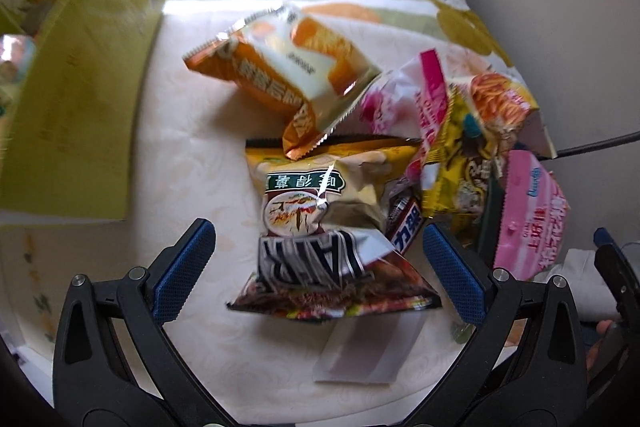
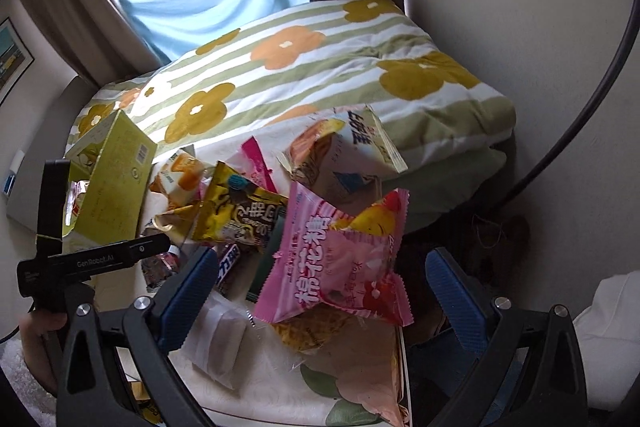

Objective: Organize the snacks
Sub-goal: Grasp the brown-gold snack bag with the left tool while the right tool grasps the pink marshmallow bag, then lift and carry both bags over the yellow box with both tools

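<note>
Several snack packets lie in a pile on the cream bedsheet (image 1: 192, 163). In the left wrist view my left gripper (image 1: 318, 263) is open, its blue pads on either side of a dark "AIR" packet (image 1: 332, 279) lying under a gold packet (image 1: 320, 187). An orange packet (image 1: 288, 75), a yellow noodle packet (image 1: 472, 155) and a pink marshmallow packet (image 1: 528, 215) lie beyond. In the right wrist view my right gripper (image 2: 320, 291) is open just before the pink marshmallow packet (image 2: 340, 259). A yellow-green box (image 1: 80, 95) stands open at the left and also shows in the right wrist view (image 2: 112, 183).
A folded flowered quilt (image 2: 320, 67) lies behind the pile. A white wrapped packet (image 1: 360, 351) lies near the bed's front edge. The left gripper's handle (image 2: 80, 259) shows at left in the right wrist view. A wall (image 2: 520, 7) and a black cable (image 2: 592, 99) are on the right.
</note>
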Available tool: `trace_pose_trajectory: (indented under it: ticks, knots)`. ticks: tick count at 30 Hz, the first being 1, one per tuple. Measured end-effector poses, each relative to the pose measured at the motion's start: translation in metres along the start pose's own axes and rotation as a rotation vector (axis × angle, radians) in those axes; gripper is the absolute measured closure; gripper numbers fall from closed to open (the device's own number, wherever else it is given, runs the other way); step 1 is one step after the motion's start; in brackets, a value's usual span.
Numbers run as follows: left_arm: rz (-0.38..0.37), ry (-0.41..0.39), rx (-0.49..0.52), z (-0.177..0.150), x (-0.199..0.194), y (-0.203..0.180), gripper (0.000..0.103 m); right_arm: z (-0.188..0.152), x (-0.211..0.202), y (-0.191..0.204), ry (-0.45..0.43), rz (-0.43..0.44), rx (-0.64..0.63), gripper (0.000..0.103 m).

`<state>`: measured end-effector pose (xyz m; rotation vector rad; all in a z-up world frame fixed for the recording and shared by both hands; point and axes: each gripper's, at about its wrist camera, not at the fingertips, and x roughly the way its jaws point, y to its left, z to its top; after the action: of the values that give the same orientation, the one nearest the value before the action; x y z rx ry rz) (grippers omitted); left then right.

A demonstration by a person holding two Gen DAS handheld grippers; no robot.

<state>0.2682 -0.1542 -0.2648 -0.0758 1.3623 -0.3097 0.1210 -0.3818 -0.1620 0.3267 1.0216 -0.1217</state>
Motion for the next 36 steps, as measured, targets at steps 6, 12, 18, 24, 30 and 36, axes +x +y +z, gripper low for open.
trace_pose_trajectory:
  ticks: [6, 12, 18, 24, 30, 36]
  knots:
    - [-0.010, 0.080, 0.000, 0.005, 0.028, 0.003, 0.017, -0.003, 0.021, -0.013, 0.031, 0.004, 0.056, 0.000]
    - [-0.031, 0.112, 0.043, 0.003, 0.036, -0.006, 0.036, -0.001, 0.034, -0.019, 0.060, 0.011, 0.070, 0.000]
    - [-0.033, 0.111, 0.066, 0.002, 0.032, -0.008, 0.043, 0.001, 0.045, -0.020, 0.083, 0.012, 0.077, 0.000]
    - [-0.023, 0.112, 0.083, -0.003, 0.026, -0.011, 0.045, 0.000, 0.055, -0.020, 0.107, 0.020, 0.076, 0.000]
    - [-0.024, 0.103, 0.082, -0.006, 0.016, -0.010, 0.045, -0.001, 0.065, -0.020, 0.124, 0.029, 0.073, 0.000]
    - [-0.027, 0.096, 0.072, -0.005, 0.012, -0.008, 0.045, -0.001, 0.076, -0.017, 0.140, 0.035, 0.058, 0.000]
